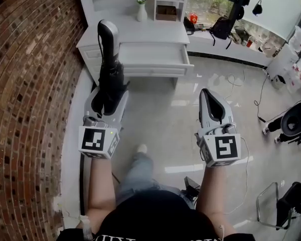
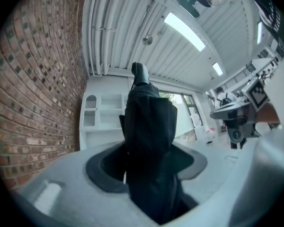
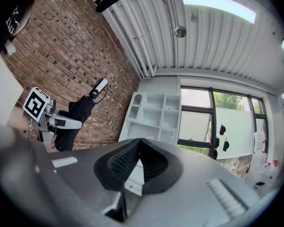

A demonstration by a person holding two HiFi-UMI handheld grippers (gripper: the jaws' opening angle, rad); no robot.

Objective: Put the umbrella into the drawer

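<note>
A folded black umbrella (image 1: pixel 112 74) with a grey handle (image 1: pixel 108 34) stands out of my left gripper (image 1: pixel 110 96), which is shut on its lower part. In the left gripper view the umbrella (image 2: pixel 149 136) fills the gap between the jaws of the left gripper (image 2: pixel 149 169). The white desk (image 1: pixel 140 31) stands ahead against the wall, its drawer (image 1: pixel 150 59) pulled open and looking bare inside. My right gripper (image 1: pixel 206 93) hovers over the floor to the right, shut with nothing in it; its pads (image 3: pixel 128 157) meet at the tip. The right gripper view also catches the umbrella (image 3: pixel 78 112) at far left.
A brick wall (image 1: pixel 25 84) runs along the left. A white vase with flowers (image 1: pixel 141 6) and shelves (image 1: pixel 168 1) sit on the desk. A black backpack (image 1: pixel 221 26) lies on the window ledge. Cables (image 1: pixel 241 104) trail over the glossy floor, and a dark chair (image 1: pixel 296 122) is at right.
</note>
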